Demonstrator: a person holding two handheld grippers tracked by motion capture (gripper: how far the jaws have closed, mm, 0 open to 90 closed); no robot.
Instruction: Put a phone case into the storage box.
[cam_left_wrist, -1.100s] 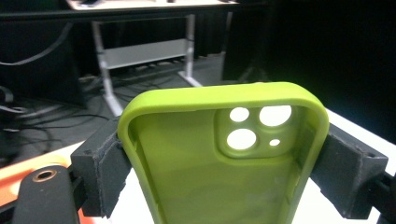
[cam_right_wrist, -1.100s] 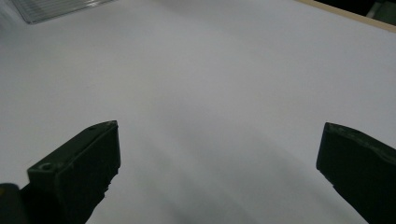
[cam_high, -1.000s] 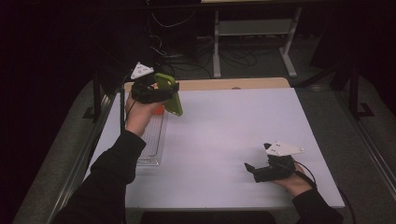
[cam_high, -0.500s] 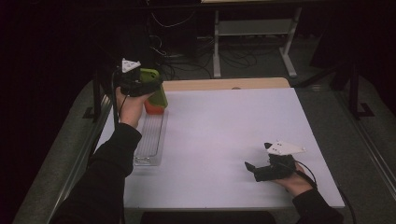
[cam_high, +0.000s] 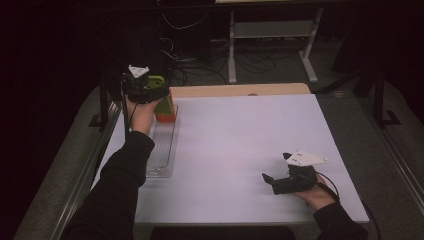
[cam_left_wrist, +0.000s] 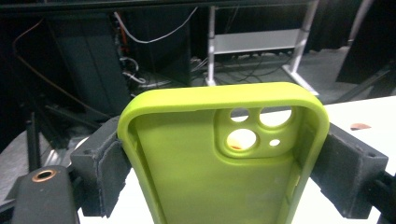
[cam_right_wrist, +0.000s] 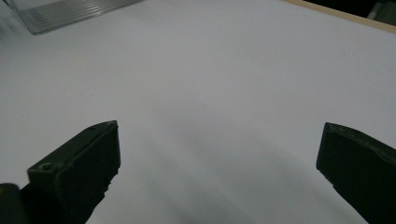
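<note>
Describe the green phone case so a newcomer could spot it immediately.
Look to the white table's far left corner, above the clear tray. There the left gripper clamps the lime-green phone case; its camera cutouts separate it from the orange object beside it.

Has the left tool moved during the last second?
Yes. The left tool, shut on the green phone case, went left and away, past the clear tray's far end.

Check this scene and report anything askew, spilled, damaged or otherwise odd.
Nothing stands out. The left gripper is clamped on a green phone case that looks intact, the right gripper sits open over the bare white table, and the clear tray lies flat.
</note>
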